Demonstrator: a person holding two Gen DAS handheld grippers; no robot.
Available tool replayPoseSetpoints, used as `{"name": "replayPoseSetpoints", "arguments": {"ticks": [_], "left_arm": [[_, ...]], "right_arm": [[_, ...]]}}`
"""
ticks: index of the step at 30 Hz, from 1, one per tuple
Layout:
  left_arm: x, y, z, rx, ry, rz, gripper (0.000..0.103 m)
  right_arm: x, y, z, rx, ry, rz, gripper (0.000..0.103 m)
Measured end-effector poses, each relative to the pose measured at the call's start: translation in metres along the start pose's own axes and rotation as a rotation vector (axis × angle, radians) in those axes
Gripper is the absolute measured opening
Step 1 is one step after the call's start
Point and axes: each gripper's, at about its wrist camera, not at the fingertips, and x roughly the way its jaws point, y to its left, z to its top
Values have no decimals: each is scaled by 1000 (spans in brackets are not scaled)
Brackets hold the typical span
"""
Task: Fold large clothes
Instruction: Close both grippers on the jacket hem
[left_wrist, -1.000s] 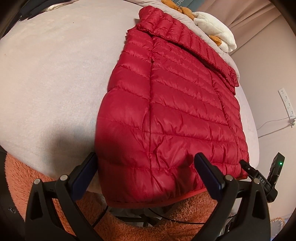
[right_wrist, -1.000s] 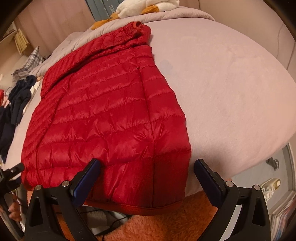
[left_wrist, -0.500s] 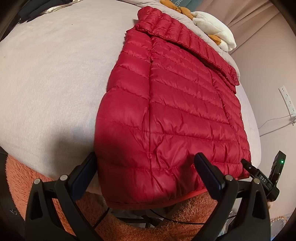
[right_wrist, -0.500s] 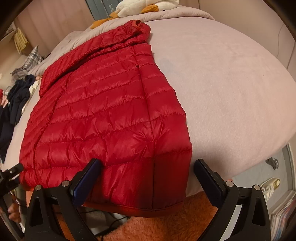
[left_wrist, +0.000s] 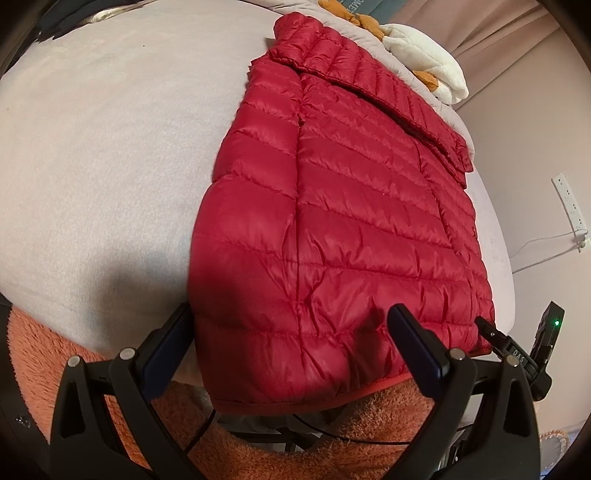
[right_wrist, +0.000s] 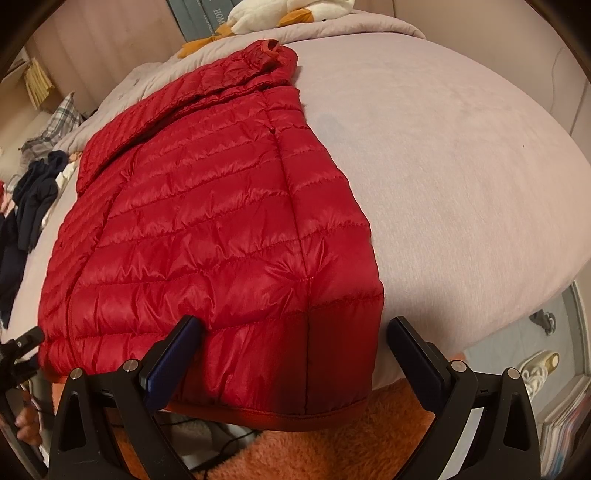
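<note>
The bed (left_wrist: 92, 155), spread with a pale grey-pink cover, fills most of both views, curving from the upper left down to its near edge low in the frame. On it lies the red quilted jacket (left_wrist: 351, 229), flat, with sleeves already turned in and collar toward the top of the frame; its hem (right_wrist: 295, 413) hangs just over the near edge, above an orange fuzzy throw (right_wrist: 332, 450). A white and orange plush toy (left_wrist: 424, 62) sits past the collar, at the upper right of the left wrist view.

Compared with a second ago the jacket sits a little larger and lower in both views, so both claws have eased in toward the hem. The left gripper (left_wrist: 291, 339) stands wide open and empty, its fingers straddling the jacket's left hem corner. The right gripper (right_wrist: 291, 350) is likewise spread wide with nothing in it, framing the right hem corner.

That suggests the approach is nearly done: the next step is probably to pinch both corners and carry the hem up toward the collar.
</note>
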Motion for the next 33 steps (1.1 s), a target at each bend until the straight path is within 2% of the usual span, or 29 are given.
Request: {"name": "replayPoseSetpoints", "arguments": {"ticks": [9,19,24,27,31,33], "left_arm": [[0,-4,-3,25,18,-9,101],[-2,-1,-7,25,55,-44,90],[0,-1,-6,15,58,-42,89],[-2,-2,-8,26,47,-23,78],[-3,1,-9,26,44,-16,51],[-2,1,-9,18,46,-32,42]], "right_arm": [[-2,-1,-2,14,1,6,101],[-5,2,-4,22,5,12,99],[-5,4,-7,31,3,16,94],[-5,8,-9,18,-1,14,87],[-5,11,-9,9,-4,17,80],[-5,14,-9,3,-13,20,68]]}}
